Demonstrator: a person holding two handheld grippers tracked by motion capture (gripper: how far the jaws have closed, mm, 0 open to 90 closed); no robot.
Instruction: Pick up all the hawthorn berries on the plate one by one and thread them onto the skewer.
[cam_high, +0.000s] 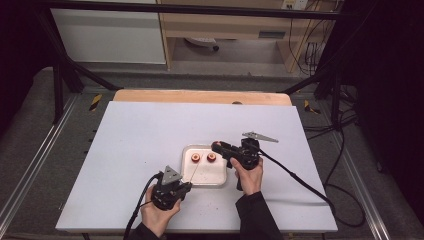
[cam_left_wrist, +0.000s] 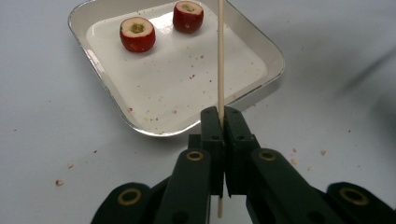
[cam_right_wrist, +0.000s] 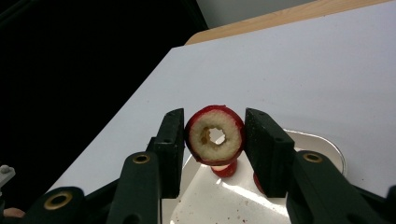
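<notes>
A white square tray (cam_high: 219, 176) lies mid-table with two cored red fruits (cam_high: 196, 158) (cam_high: 211, 157) at its far side. My left gripper (cam_high: 187, 184) sits at the tray's near left corner, shut on a thin wooden skewer (cam_left_wrist: 221, 56) that points out over the tray (cam_left_wrist: 275, 70) toward the two fruits (cam_left_wrist: 137, 34) (cam_left_wrist: 188, 16). My right gripper (cam_high: 216, 146) hovers over the tray's far right corner. In the right gripper view its jaws (cam_right_wrist: 215, 127) are shut on a third cored red fruit (cam_right_wrist: 234, 140), whose hole faces the camera, above the tray (cam_right_wrist: 327, 149).
Reddish crumbs are scattered on the white tabletop (cam_high: 140, 135) and in the tray. A wooden strip (cam_high: 200, 96) borders the table's far edge. Black cables (cam_high: 300, 182) trail from both grippers toward the near and right edges.
</notes>
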